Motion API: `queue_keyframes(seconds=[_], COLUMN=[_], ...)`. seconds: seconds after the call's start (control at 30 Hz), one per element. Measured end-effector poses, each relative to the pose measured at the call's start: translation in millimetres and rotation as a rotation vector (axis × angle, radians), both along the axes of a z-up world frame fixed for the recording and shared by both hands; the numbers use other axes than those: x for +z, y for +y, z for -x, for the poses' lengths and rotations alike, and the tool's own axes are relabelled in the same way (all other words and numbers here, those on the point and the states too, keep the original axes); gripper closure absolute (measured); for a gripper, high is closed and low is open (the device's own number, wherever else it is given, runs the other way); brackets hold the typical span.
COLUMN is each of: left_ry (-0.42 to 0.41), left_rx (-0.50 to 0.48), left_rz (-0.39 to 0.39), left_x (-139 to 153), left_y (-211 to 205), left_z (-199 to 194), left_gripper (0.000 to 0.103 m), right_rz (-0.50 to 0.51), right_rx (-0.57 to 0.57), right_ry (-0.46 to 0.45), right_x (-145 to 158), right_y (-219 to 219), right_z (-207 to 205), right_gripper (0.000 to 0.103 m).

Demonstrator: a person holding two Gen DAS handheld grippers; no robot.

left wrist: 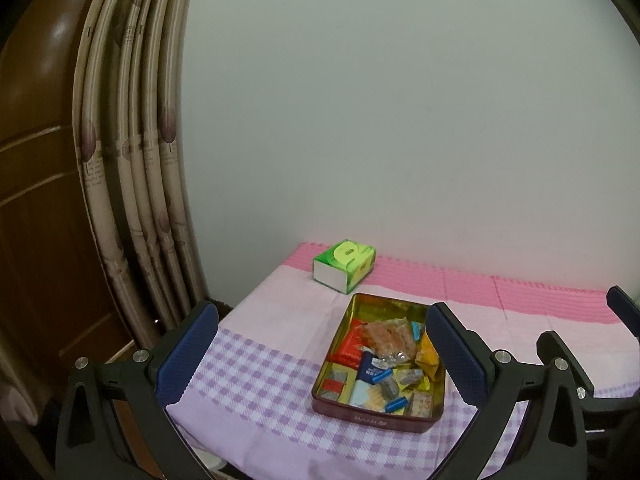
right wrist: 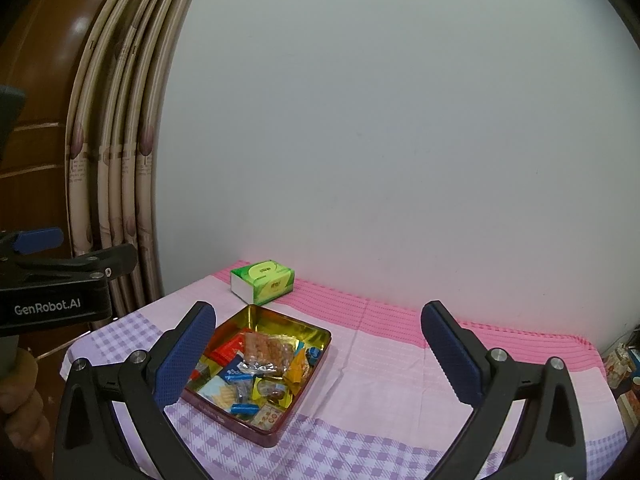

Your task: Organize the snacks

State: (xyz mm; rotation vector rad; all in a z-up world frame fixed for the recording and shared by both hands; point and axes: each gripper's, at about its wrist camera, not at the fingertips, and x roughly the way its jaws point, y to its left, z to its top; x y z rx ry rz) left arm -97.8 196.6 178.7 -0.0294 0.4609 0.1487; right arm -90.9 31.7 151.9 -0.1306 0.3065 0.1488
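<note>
Resting below gaping left gripper (left wrist: 324, 350): snack tin (left wrist: 379, 419)

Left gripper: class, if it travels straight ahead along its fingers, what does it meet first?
Probably the open snack tin, which lies between the open left gripper and the green tissue box. Depth is unclear, so it might pass above the tin.

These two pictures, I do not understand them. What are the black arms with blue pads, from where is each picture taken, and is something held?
No robot: a person holds a two-finger tool in each hand, with a camera on each looking along its fingers. One picture is from the left tool, the other from the right tool. Both are open and hold nothing. On the pink and purple checked cloth stands an open tin full of wrapped snacks, and behind it, near the wall, a green tissue pack. Curtains hang at the left.
</note>
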Motion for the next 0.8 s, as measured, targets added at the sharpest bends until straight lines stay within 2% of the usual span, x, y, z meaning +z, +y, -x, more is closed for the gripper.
queue_keyframes(seconds=[0.37,0.47,0.57,0.63,0.7,0.8], left_ry=[0.015,0.023,0.036,0.060,0.078,0.109], left_rx=[-0.001,-0.006,-0.017,-0.018,-0.019,-0.007], left_rz=[-0.009,-0.011,0.016,0.007,0.001,-0.013], left_x=[-5,-8,-12,-16,-20,-25], left_y=[1,1,4,4,3,1], left_z=[-4,-5,-8,-14,-17,-23], left_gripper=[0.000,0.000,0.000,0.000,0.000,0.000], right_rz=[0.001,-0.015,-0.033,-0.021,0.009,0.085], right_rx=[0.004,0.004,-0.021,-0.058,-0.097,-0.190], right_ry=[0.012,0.039,0.114,0.166,0.214,0.348], right_x=[-1,-7,-27,-45,-67,-113], right_y=[-1,-6,-25,-43,-69,-119], right_z=[-1,-6,-24,-37,-51,-78], right_gripper=[0.001,0.001,0.001,0.001,0.001,0.001])
